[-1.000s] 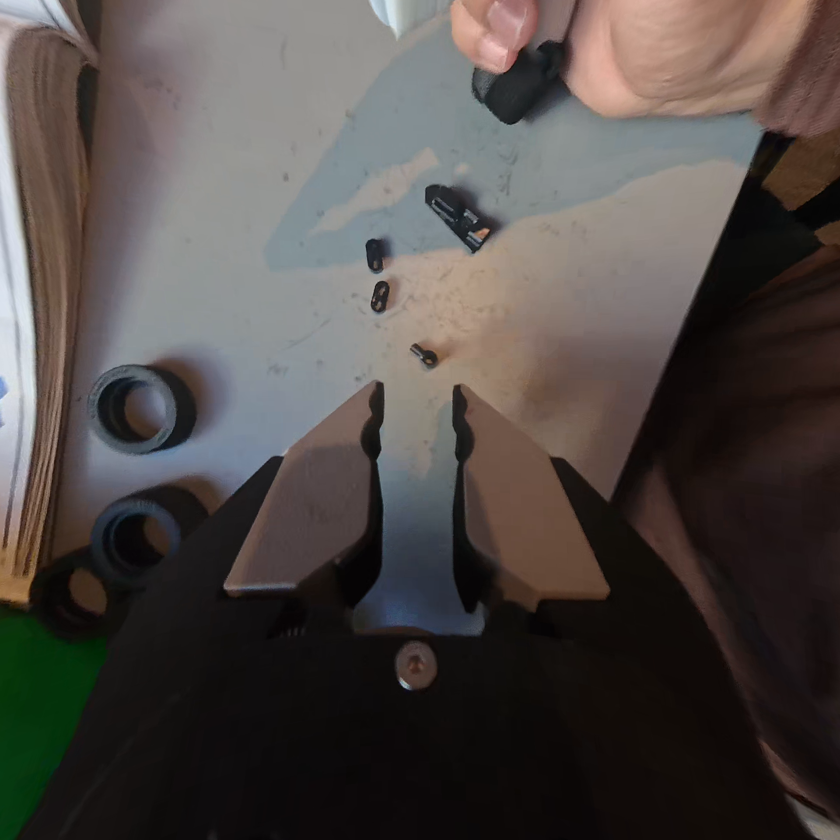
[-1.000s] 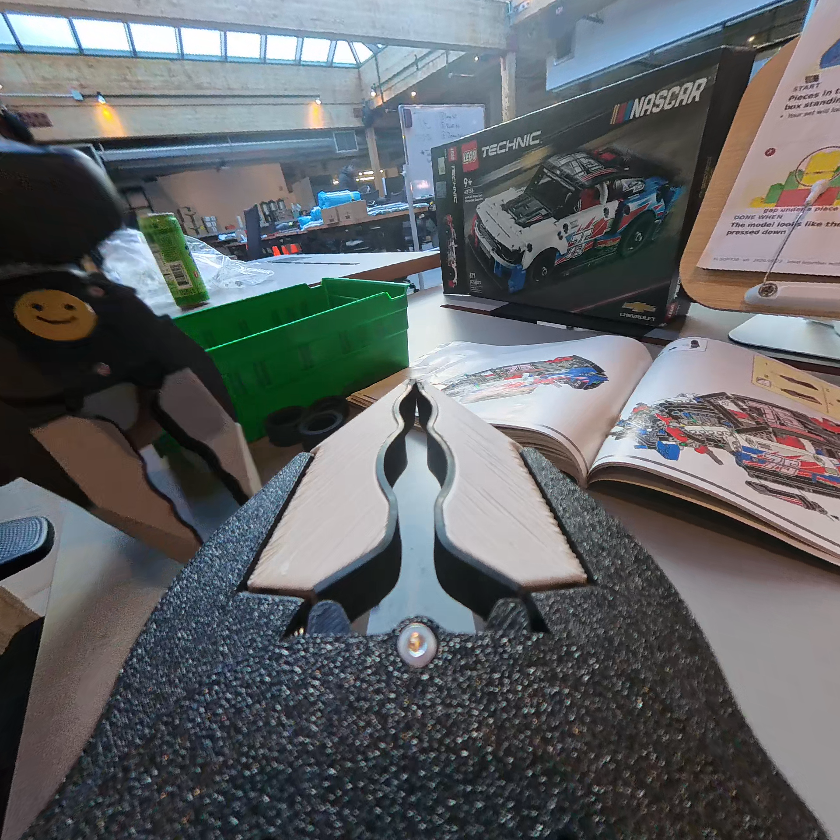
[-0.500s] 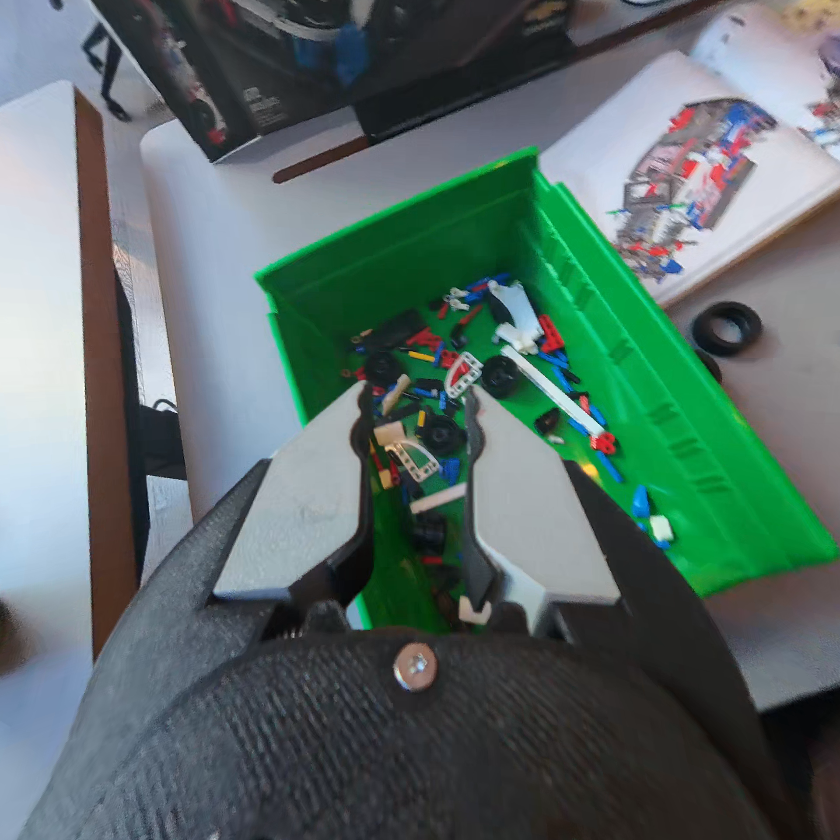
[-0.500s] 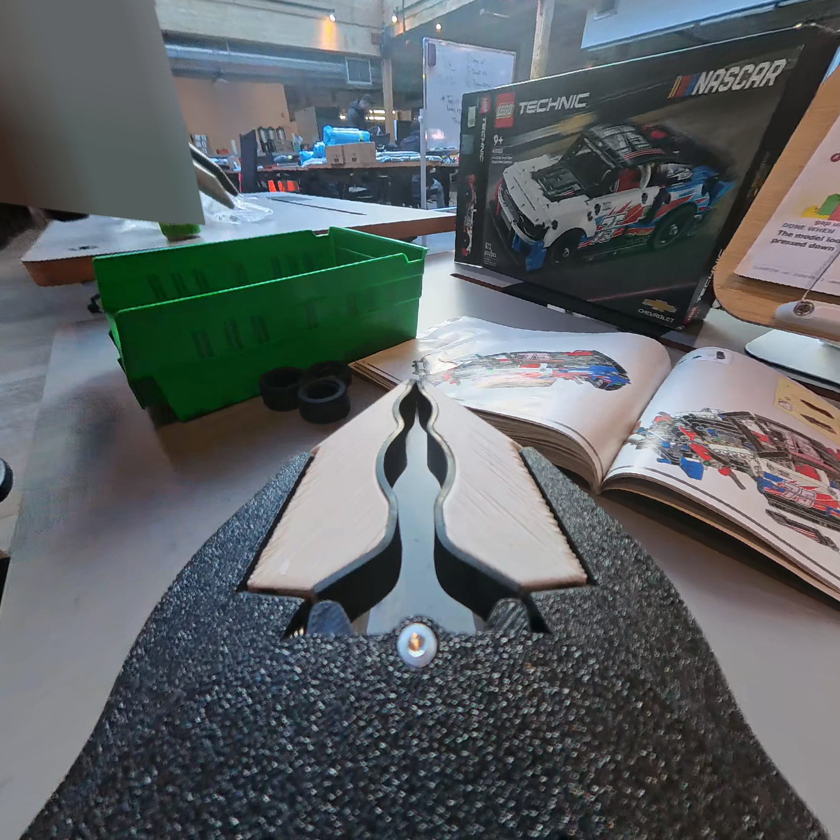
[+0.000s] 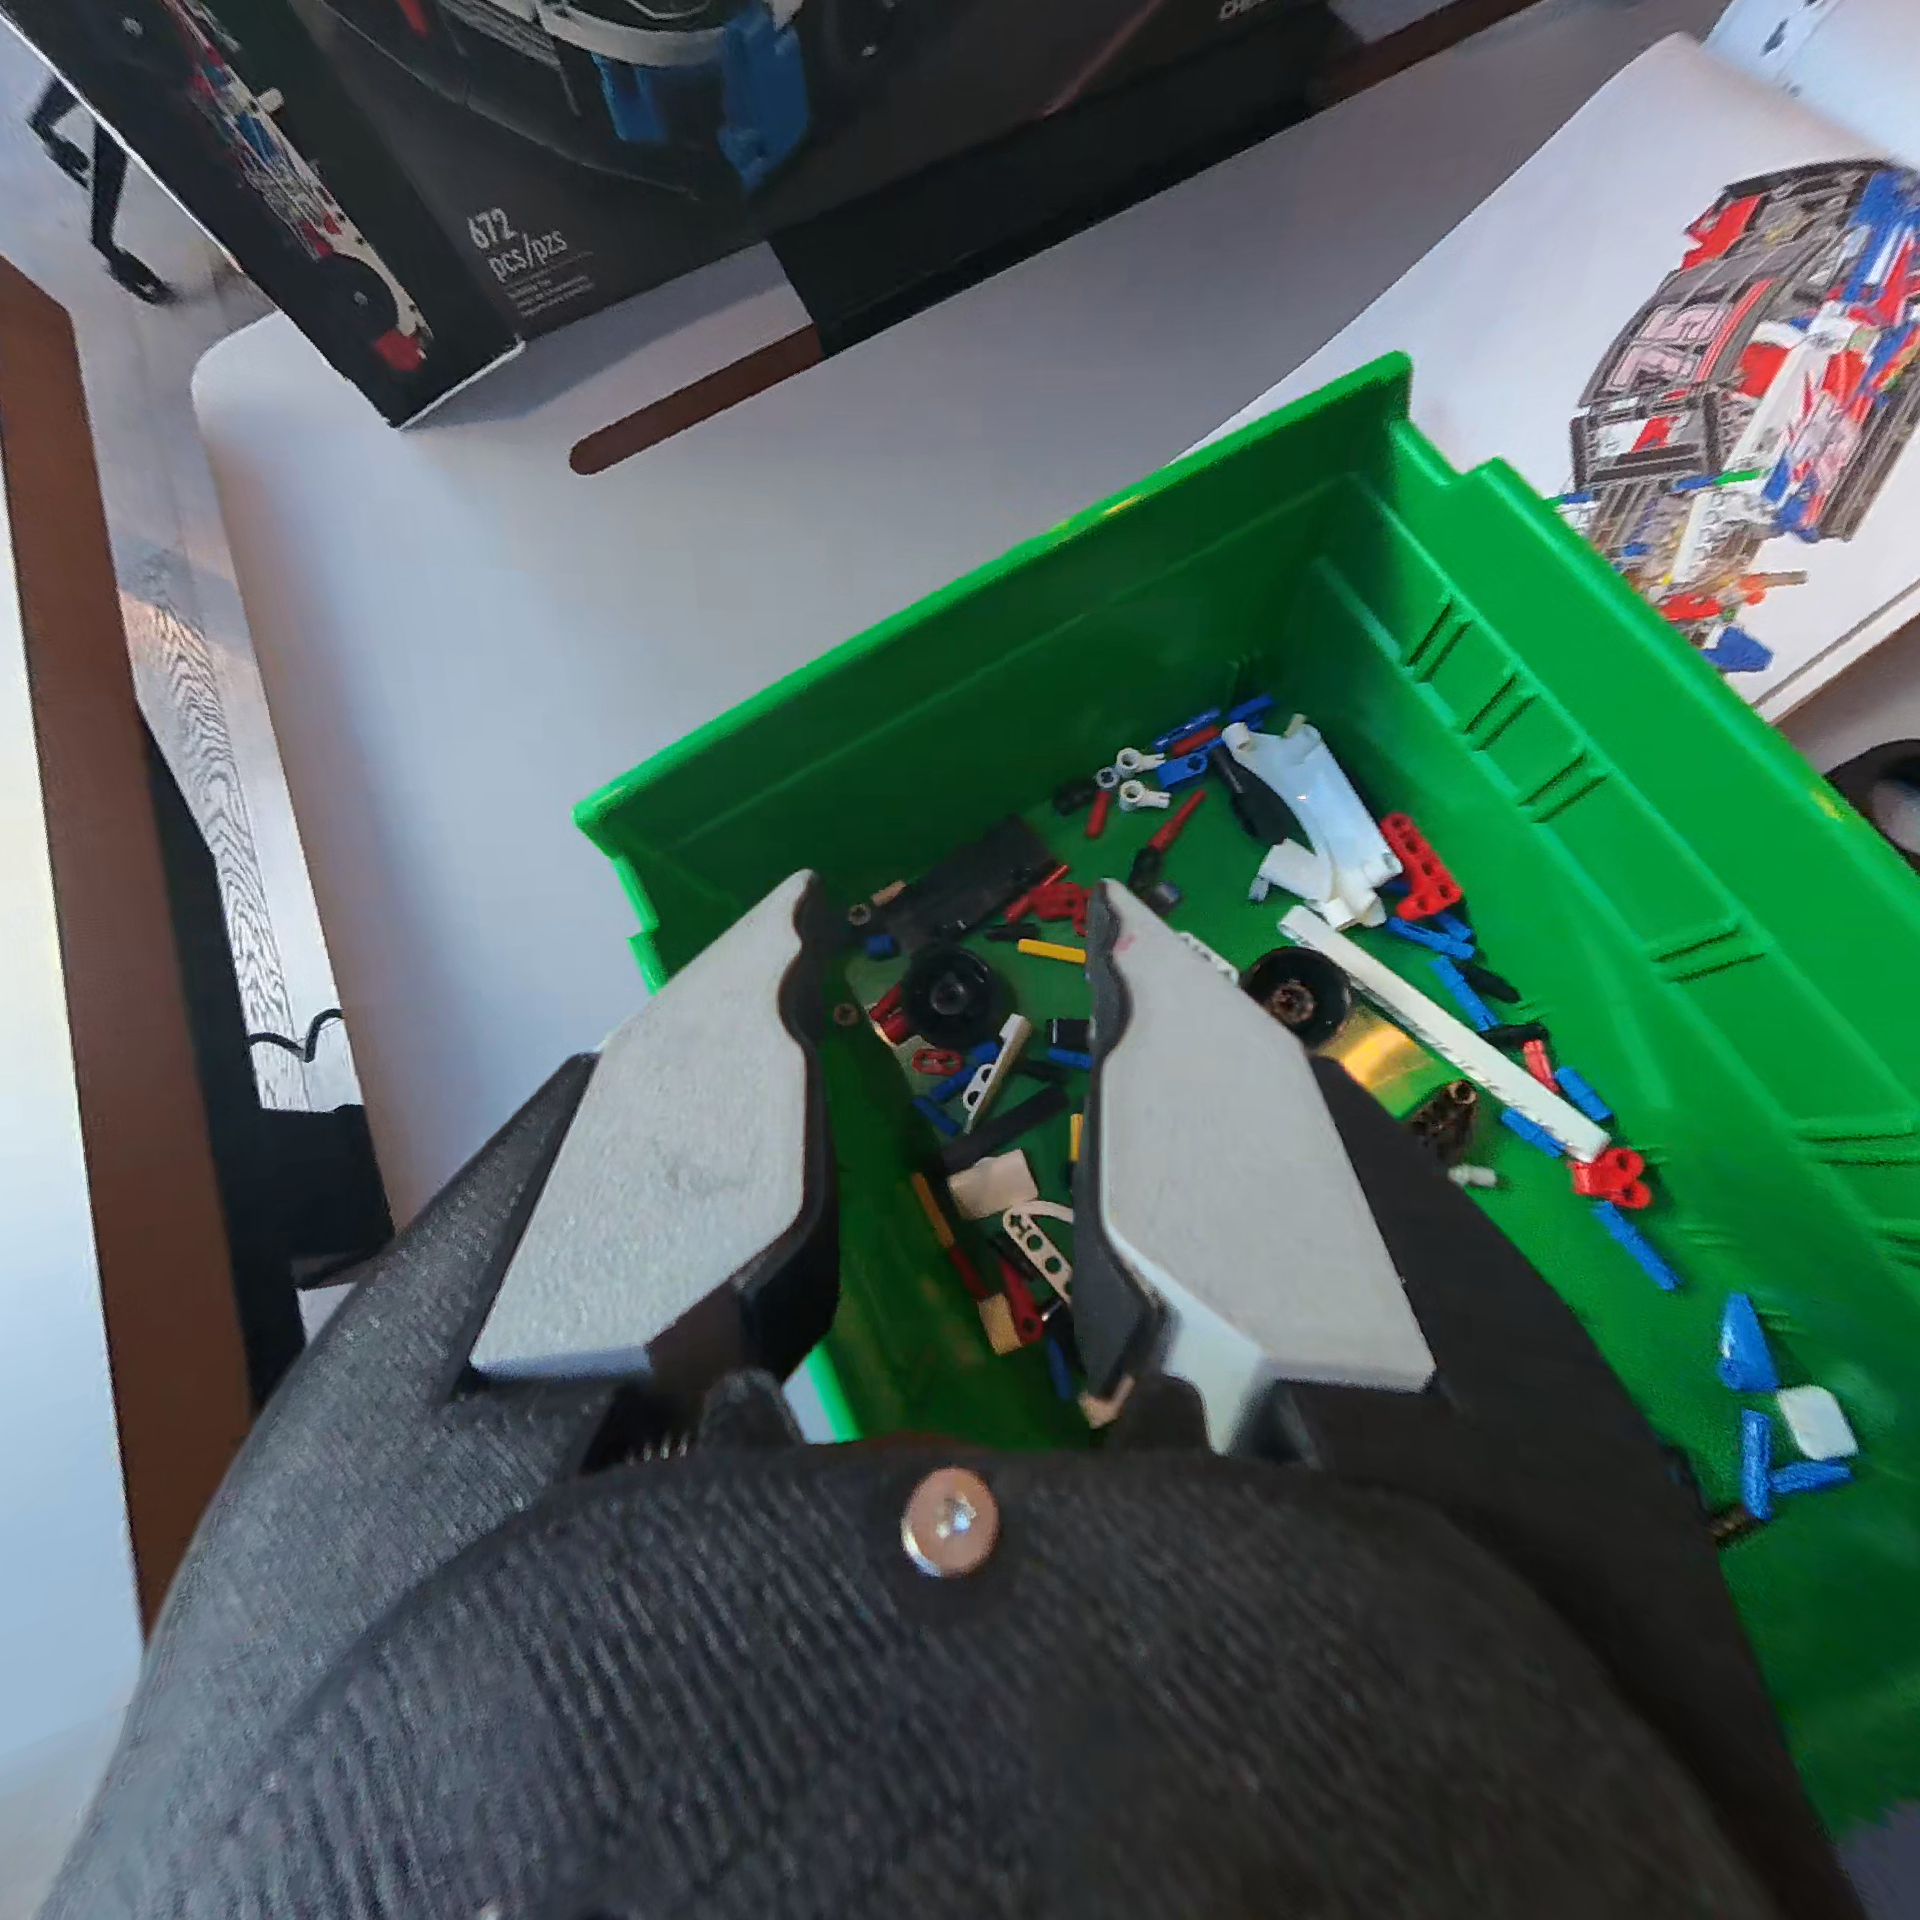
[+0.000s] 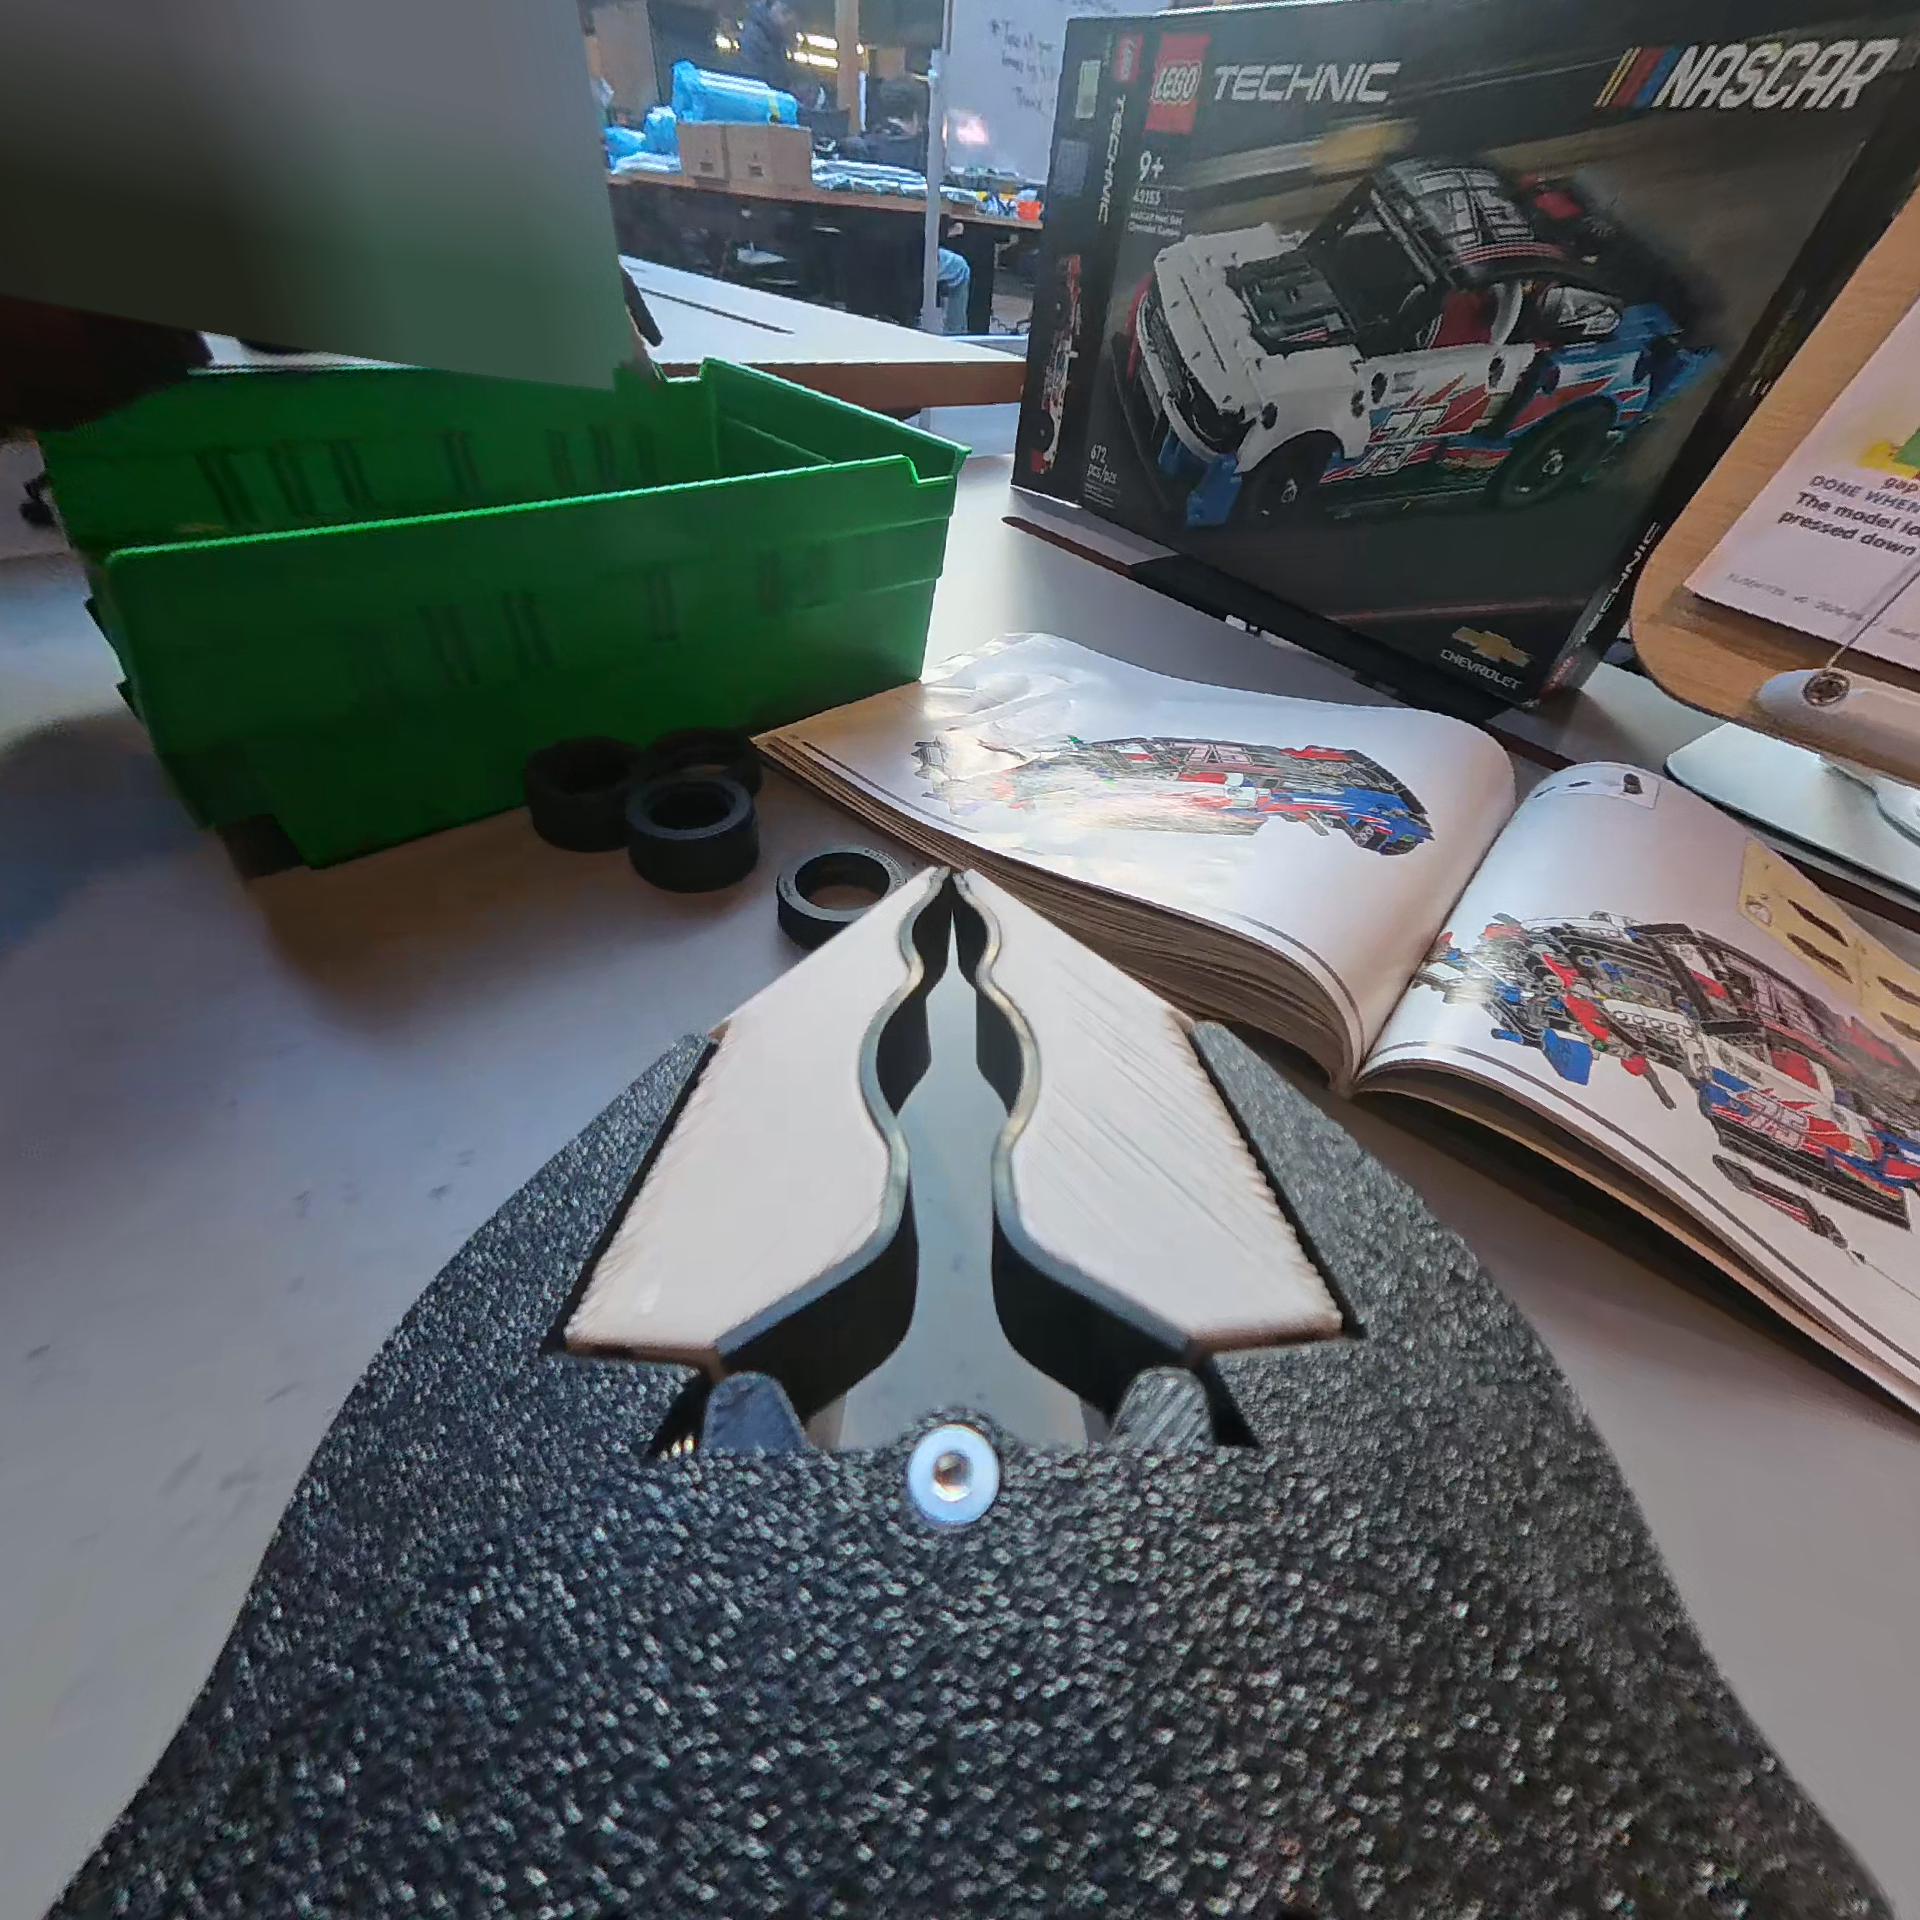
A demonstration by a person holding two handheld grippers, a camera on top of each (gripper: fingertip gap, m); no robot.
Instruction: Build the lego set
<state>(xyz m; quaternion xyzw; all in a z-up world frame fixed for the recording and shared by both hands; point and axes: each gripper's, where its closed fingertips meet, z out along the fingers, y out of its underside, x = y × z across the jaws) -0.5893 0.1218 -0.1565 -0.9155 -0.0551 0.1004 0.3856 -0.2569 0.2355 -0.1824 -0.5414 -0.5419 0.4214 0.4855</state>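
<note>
Lego pieces (image 5: 1226, 997) lie loose on the floor of a green plastic bin (image 5: 1621, 790), a ribbed, straight-walled tub standing on the pale bench (image 5: 499, 582). They are small and mixed: blue and red pins, a long white beam (image 5: 1444, 1039), a curved white panel (image 5: 1314, 810), two black wheel hubs (image 5: 945, 995), a flat black plate.

My left claw (image 5: 951, 914) hangs over the bin's near end, looking down into it. Its grey, matt fingers (image 5: 665, 1143) with wavy black inner edges stand spread, with nothing between them; the pieces show through the gap.

My right claw (image 6: 951, 883) sits low above the bench, its pale, finely ridged fingers (image 6: 769, 1143) pressed together at the tips and gripping nothing. Its black body has a coarse, pebbled surface.

Just beyond those tips a black rubber tyre (image 6: 836, 896) lies flat, a smooth ring. Three more tyres (image 6: 691, 831) bunch together against the bin's outer wall (image 6: 520, 644), which has slotted ribs.

Right of the tyres lies an open booklet (image 6: 1247, 831), thick, with glossy pages that show coloured drawings of a car. Behind it a dark cardboard box (image 6: 1455, 364) stands upright, printed with a white, red and blue race car. At the far right a wooden board (image 6: 1725, 582) bearing a printed sheet leans on a white stand.
</note>
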